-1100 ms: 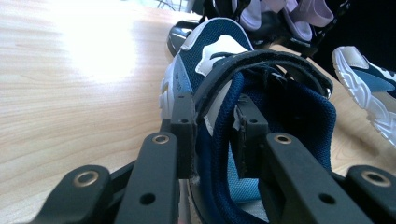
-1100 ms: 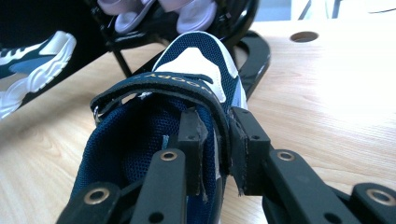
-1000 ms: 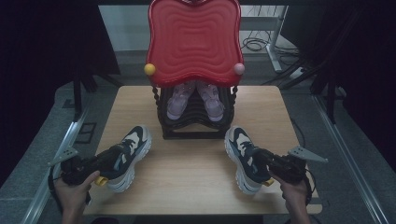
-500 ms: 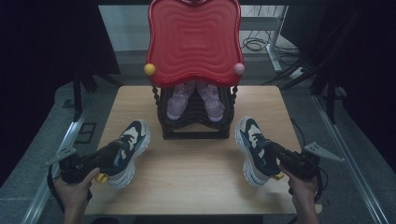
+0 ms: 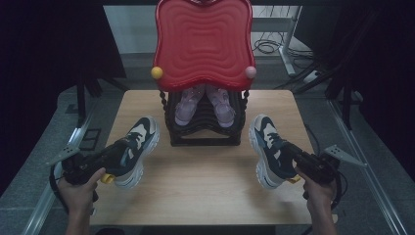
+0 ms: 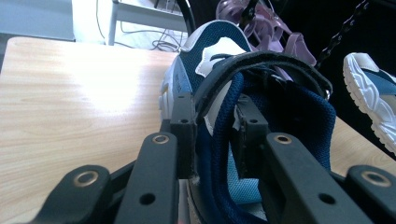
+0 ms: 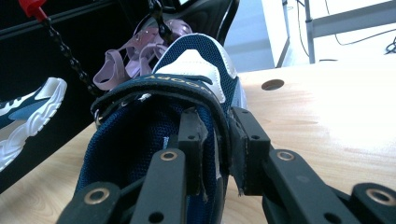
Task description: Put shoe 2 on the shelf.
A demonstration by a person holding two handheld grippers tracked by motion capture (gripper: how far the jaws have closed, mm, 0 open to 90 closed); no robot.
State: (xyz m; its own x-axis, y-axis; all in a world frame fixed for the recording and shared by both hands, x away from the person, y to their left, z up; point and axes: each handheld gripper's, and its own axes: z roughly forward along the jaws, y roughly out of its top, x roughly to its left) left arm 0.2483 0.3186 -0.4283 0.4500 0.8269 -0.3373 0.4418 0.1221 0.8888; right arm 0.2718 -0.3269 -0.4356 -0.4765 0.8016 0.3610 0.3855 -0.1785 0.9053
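The left gripper (image 5: 105, 161) is clamped on the collar of the left sneaker (image 5: 134, 147); in the left gripper view one jaw is set outside the collar wall and the other inside the opening. The right gripper (image 5: 298, 161) is closed the same way on the collar of the right sneaker (image 5: 266, 147). Both shoes are seen on the wooden table (image 5: 205, 196), though whether their soles rest fully on it cannot quite be told. Each long axis runs near to far, toes pointing far, the left toe angled rightward. Between them, at the far side, a black rack (image 5: 205, 122) is seen, holding pale purple sandals (image 5: 203, 105) under a red panel (image 5: 203, 44).
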